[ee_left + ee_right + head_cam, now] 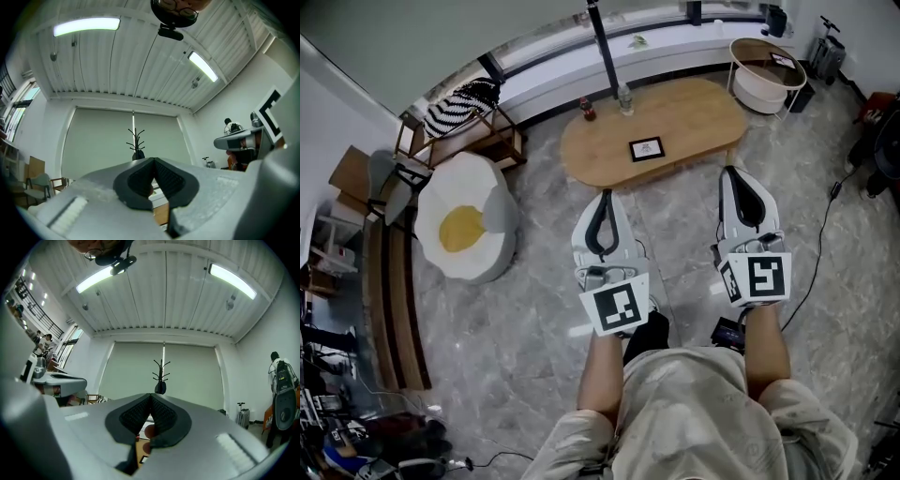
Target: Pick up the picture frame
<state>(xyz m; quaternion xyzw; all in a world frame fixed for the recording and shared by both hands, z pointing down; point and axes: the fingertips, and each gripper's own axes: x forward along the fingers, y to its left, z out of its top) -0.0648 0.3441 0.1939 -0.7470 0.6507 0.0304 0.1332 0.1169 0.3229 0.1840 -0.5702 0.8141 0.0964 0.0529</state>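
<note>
The picture frame is laid flat near the middle of the oval wooden desk. The left hand-held gripper and the right hand-held gripper are held by the desk's near edge, apart from the frame, jaws closed together on nothing.

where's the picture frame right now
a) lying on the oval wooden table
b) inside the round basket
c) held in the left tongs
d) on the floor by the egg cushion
A: the picture frame lies flat on the wooden table, with neither tongs touching it.
</note>
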